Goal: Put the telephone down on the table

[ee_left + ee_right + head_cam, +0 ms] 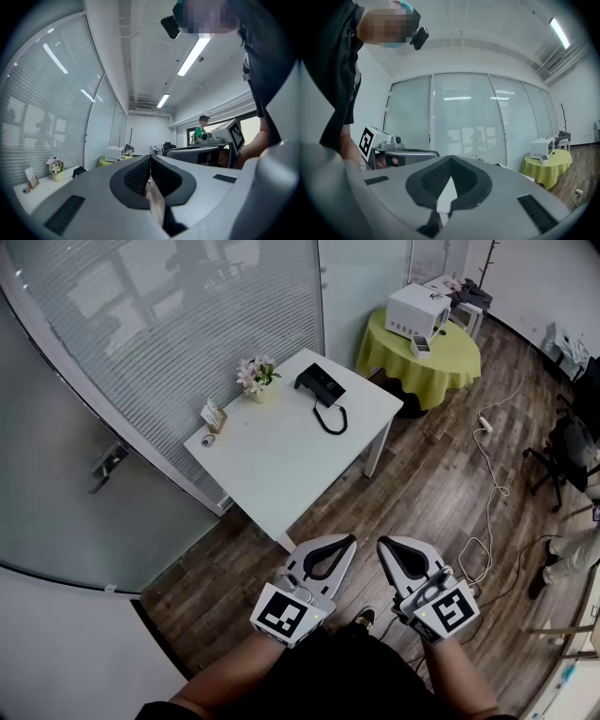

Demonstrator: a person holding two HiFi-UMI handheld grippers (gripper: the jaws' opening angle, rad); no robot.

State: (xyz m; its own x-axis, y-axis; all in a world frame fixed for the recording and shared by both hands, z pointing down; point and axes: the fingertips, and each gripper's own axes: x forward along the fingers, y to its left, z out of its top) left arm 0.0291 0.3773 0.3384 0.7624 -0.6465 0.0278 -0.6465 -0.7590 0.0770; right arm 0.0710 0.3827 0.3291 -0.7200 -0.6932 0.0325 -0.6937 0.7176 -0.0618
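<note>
This is an office. It has frosted glass partition walls (187, 324) with slatted blinds, a wood-plank floor (422, 493) and long ceiling strip lights (193, 55). A white bench (281, 465) carries a desk telephone (321, 385). A swivel chair (562, 451) stands at the edge, and a power strip (485, 421) lies on the floor.

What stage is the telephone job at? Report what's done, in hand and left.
Done, by the look of it: the telephone sits on the white table, with what seems to be its handset lying beside it. In hand: nothing. The left gripper and right gripper are both shut and empty, held near the person's body, away from the table. Left: nothing visible.
</note>
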